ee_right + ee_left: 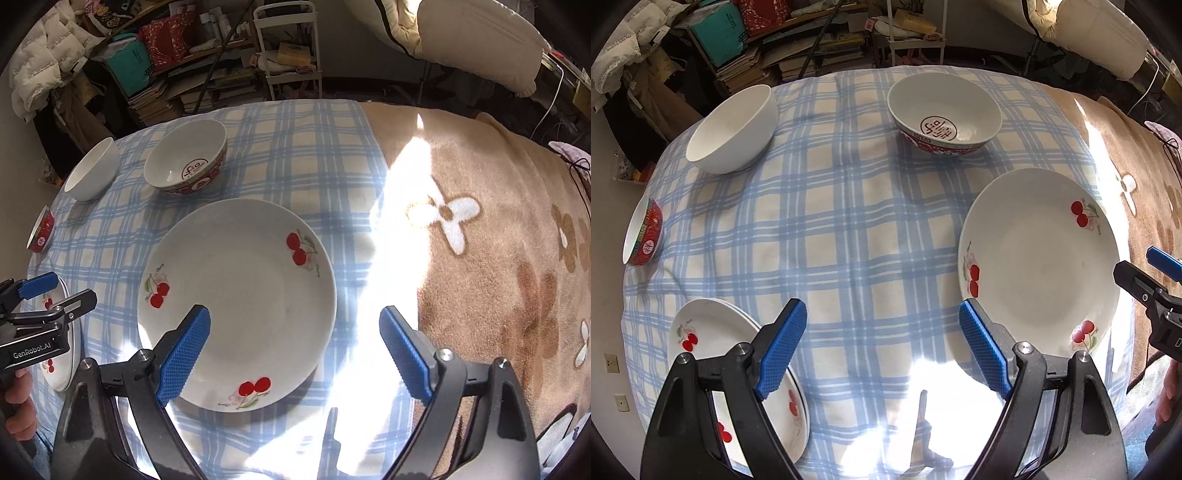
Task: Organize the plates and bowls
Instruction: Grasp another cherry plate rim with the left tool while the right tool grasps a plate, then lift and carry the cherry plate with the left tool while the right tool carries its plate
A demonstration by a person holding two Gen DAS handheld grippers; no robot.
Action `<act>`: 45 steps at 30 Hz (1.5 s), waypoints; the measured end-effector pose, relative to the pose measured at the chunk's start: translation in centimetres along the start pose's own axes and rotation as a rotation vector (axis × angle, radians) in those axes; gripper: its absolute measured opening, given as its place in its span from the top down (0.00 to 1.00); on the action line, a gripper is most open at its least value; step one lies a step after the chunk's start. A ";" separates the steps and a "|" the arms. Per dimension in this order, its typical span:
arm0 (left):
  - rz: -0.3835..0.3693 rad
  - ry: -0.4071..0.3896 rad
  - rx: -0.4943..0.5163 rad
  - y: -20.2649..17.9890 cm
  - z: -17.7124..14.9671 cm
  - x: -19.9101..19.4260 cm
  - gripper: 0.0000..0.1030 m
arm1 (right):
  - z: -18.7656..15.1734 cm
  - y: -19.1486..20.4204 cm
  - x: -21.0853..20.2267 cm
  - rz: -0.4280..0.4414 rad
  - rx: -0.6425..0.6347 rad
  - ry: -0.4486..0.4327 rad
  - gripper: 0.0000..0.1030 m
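Observation:
A lone cherry-print plate (236, 295) lies flat on the blue checked cloth (849, 229). My right gripper (295, 321) hangs open over that plate's near right rim, with one blue pad above the plate and nothing between the jaws. My left gripper (882, 314) is open and empty over bare cloth. It sits between the lone plate (1038, 266) and a stack of cherry plates (713, 332) at the near left. Farther back stand a plain white bowl (733, 129) and a red-patterned bowl (943, 114). A small red bowl (644, 236) sits at the left edge.
A brown flowered blanket (498, 240) covers the right part of the surface, crossed by a bright sun patch. Behind the far edge are shelves of books (812, 55), a white cart (291, 48) and a cream cushion (472, 37). A hand (18, 402) holds the left gripper.

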State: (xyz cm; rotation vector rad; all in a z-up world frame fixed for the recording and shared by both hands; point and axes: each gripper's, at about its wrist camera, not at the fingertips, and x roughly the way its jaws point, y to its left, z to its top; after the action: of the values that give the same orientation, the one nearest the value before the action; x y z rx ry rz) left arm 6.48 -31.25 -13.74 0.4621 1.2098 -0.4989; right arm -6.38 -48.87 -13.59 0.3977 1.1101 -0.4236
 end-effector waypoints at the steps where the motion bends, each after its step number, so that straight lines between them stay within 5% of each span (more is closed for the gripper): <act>1: 0.000 0.005 0.002 -0.3 0.1 0.3 0.19 | 0.0 -0.2 0.3 -0.002 0.003 0.006 0.06; 8: -0.002 0.029 0.016 -1.7 0.9 2.4 0.19 | 0.3 -1.5 2.2 0.024 0.028 0.046 0.21; 11: -0.018 0.035 0.026 -2.4 1.1 3.3 0.20 | 0.3 -2.0 3.0 0.043 0.044 0.065 0.37; 15: -0.062 0.063 0.020 -2.9 1.2 4.6 0.50 | 0.1 -2.7 4.1 0.067 0.066 0.096 0.76; 19: -0.132 0.070 -0.005 -3.3 1.3 5.0 0.70 | -0.1 -2.9 4.7 0.105 0.076 0.101 0.87; 22: -0.173 0.075 -0.015 -3.8 1.3 5.3 0.82 | 0.0 -2.8 4.7 0.108 0.075 0.095 0.87; 45: -0.191 0.081 0.004 -4.3 2.0 4.8 0.84 | 0.2 -2.3 4.2 0.078 0.063 0.059 0.86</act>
State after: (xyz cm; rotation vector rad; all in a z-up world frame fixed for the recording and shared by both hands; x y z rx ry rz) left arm 6.81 -36.43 -18.03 0.3747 1.3382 -0.6517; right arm -5.85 -51.50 -17.57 0.5099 1.1369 -0.3804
